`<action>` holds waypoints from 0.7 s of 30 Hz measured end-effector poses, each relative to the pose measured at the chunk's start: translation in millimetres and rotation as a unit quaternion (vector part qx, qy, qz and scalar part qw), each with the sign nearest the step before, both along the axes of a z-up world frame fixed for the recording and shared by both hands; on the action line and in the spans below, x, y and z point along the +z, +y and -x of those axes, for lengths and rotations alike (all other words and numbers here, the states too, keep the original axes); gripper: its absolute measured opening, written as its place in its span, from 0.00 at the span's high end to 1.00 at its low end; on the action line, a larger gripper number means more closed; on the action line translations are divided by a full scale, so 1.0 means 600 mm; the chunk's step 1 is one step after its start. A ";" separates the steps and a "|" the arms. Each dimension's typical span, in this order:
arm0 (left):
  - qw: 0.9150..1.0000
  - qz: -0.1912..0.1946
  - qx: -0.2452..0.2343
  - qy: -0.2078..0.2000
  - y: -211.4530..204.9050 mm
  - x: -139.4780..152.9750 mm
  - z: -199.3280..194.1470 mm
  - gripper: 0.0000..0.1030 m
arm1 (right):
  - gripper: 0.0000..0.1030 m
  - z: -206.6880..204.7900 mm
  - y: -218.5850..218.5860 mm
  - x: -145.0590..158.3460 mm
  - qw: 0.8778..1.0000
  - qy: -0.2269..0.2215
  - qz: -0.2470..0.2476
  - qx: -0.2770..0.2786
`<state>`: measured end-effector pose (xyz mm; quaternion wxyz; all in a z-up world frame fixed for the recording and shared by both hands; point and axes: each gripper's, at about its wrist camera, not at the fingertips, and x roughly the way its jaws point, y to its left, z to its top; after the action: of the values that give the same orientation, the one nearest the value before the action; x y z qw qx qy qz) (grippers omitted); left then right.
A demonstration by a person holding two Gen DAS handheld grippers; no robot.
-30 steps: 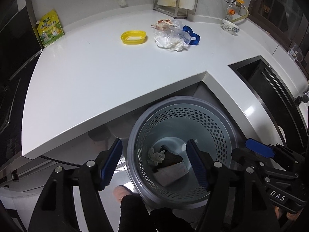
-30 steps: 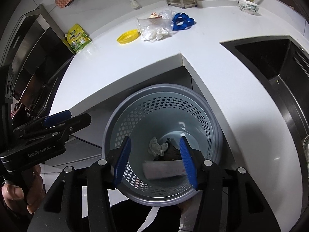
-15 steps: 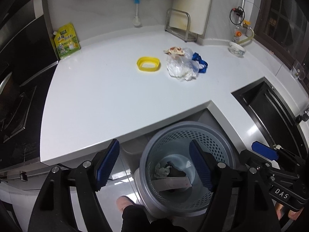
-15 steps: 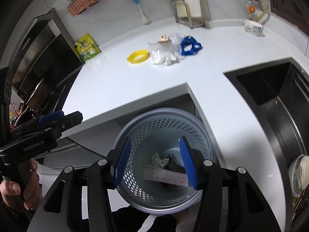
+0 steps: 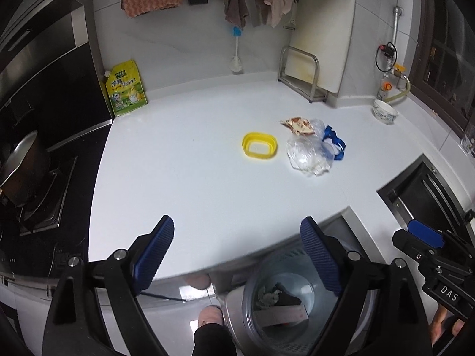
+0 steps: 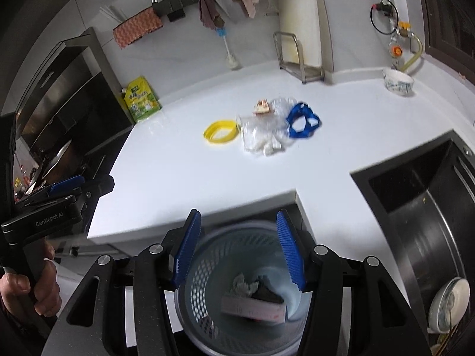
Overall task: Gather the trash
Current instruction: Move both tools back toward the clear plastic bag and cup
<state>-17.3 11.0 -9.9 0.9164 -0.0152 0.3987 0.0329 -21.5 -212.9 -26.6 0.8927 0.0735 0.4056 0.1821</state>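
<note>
Trash is split between two spots right now. Some of it sits down in the perforated grey bin point(image 6: 237, 296), which stands on the floor in front of the counter point(image 5: 193, 184), just under the counter's inner corner: a crumpled tissue point(image 6: 242, 285), something dark point(image 6: 267, 292) and a flat pale carton point(image 6: 252, 308) lie at the bottom. The rest is on the counter, well behind the bin toward the back wall: a yellow oval lid point(image 5: 260, 145), a crumpled clear plastic bag point(image 5: 305, 155) just to its right, a scrap of printed wrapper point(image 5: 298, 124) at the bag's far side, and a blue strap thing point(image 5: 335, 144) touching the bag's right edge.

Left gripper point(image 5: 237, 255) hangs over the counter's front edge, to the left of the bin, jaws spread wide with nothing between them. Right gripper point(image 6: 239, 249) hovers right above the bin's mouth, jaws also apart and empty, though less widely spread than the left ones.

Other stuff relative to the bin: a green and yellow pouch point(image 5: 126, 89) leans against the wall far back on the left, a small bowl point(image 5: 385, 112) sits far back on the right, and a black sink point(image 6: 421, 207) is set into the counter on the right.
</note>
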 end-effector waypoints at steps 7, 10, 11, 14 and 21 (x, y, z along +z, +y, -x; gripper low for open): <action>1.000 -0.004 -0.024 0.002 0.035 -0.004 -0.104 0.17 | 0.48 -0.072 0.035 0.001 0.999 -0.011 0.025 -0.045; 0.999 -0.007 -0.037 0.002 0.046 -0.014 -0.153 0.13 | 0.46 -0.113 0.054 -0.006 0.997 -0.011 0.034 -0.073; 0.999 -0.006 -0.043 0.005 0.051 -0.020 -0.174 0.13 | 0.46 -0.124 0.058 -0.009 0.996 -0.009 0.036 -0.079; 0.998 0.000 -0.061 0.018 0.060 -0.038 -0.219 0.13 | 0.46 -0.164 0.076 -0.024 0.994 -0.001 0.039 -0.102; 0.995 -0.008 -0.093 0.035 0.082 -0.095 -0.315 0.13 | 0.46 -0.241 0.121 -0.073 0.989 0.009 0.065 -0.130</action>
<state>171.8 60.2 -66.7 0.9012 0.0306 0.4296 -0.0487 123.1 -140.1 -70.5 0.9079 0.0688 0.4118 0.0372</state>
